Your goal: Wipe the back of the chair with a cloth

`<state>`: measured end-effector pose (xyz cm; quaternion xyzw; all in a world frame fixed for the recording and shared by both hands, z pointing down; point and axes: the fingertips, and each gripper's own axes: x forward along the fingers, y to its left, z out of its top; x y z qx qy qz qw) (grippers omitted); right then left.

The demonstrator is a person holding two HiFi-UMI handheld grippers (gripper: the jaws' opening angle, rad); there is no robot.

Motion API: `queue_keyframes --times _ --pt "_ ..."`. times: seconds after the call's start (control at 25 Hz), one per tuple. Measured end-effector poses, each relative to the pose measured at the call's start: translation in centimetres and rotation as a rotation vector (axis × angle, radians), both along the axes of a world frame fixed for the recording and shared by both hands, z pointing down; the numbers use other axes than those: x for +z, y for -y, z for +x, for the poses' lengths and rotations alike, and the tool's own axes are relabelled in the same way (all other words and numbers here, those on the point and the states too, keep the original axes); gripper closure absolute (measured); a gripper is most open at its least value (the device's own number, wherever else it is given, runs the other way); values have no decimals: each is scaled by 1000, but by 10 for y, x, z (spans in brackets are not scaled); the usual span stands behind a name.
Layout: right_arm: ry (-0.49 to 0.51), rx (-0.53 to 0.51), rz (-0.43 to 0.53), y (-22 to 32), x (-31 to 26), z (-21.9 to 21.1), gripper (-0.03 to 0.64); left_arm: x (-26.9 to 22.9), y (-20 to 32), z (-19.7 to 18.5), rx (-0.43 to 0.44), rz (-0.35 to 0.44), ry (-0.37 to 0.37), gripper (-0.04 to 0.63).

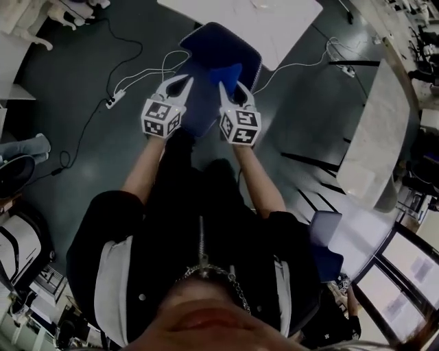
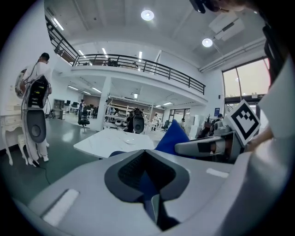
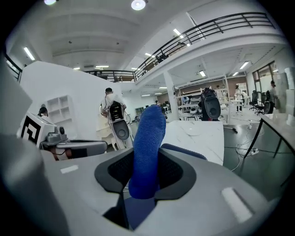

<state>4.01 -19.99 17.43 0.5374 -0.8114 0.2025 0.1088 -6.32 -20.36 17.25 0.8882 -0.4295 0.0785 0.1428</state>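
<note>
A blue chair (image 1: 206,51) stands in front of me, seen from above in the head view. My right gripper (image 1: 226,88) is shut on a blue cloth (image 1: 226,74), which sticks up from between its jaws over the chair. In the right gripper view the cloth (image 3: 148,147) rises upright from the right gripper (image 3: 146,177), with the chair's edge (image 3: 184,151) behind it. My left gripper (image 1: 184,83) hovers just to the left, shut with nothing in it. From the left gripper (image 2: 147,177), the cloth (image 2: 173,136) shows as a blue peak beside the right gripper (image 2: 203,146).
A white table (image 1: 274,20) stands just beyond the chair, and a long pale table (image 1: 384,130) runs along the right. A power strip with cables (image 1: 113,101) lies on the dark floor to the left. A second blue chair (image 1: 328,240) is at my right. A person (image 2: 34,106) stands far left.
</note>
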Motion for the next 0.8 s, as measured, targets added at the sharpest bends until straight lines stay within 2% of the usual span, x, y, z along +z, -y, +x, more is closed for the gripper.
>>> queue_keyframes --times 0.24,0.4,0.56,0.8 --pt "-16 110 -8 34 13 21 485 15 35 5 58 -8 10 586" --pt "-1 122 -6 32 15 38 485 14 35 17 66 -8 19 586" --pt "-4 135 4 22 27 46 485 18 27 21 38 -24 17 586" --pt "30 155 42 35 48 44 485 38 53 14 -1 39 40 586"
